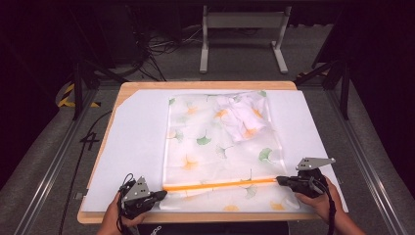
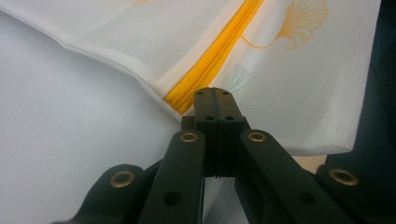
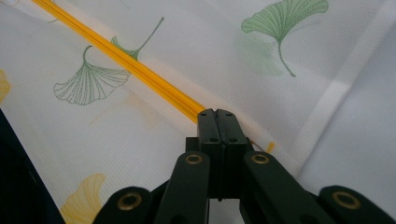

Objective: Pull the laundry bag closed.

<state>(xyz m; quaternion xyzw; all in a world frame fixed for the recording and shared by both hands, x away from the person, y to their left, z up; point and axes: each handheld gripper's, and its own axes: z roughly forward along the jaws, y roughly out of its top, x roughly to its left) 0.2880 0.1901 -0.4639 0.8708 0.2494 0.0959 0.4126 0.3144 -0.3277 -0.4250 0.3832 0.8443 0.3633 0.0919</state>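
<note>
- Surface: a wooden table [image 1: 147,86] covered by a white sheet [image 1: 132,147]; grey floor around it, with cables [image 1: 161,46] and a white metal stand [image 1: 242,22] beyond the far edge; the rest of the room is dark.
- Count: one white mesh bag [image 1: 205,142] printed with green and orange ginkgo leaves, lying flat at the middle of the sheet; one orange zipper [image 1: 220,184] running across its near end; one bundle of white cloth [image 1: 242,115] inside the bag at its far right corner.
- Count: two grippers, both mine. My left gripper [image 2: 214,91] sits at the near left corner of the bag, jaws pressed together at the left end of the zipper; whether fabric lies between them I cannot tell.
- My right gripper [image 3: 217,113] sits at the right end of the zipper, jaws clenched on that end; what they pinch is covered by the jaws themselves.
- Hidden: the zipper pull is not discernible; the bundle's folds are too blurred to tell apart; my forearms are cut off by the bottom edge of the high view.
</note>
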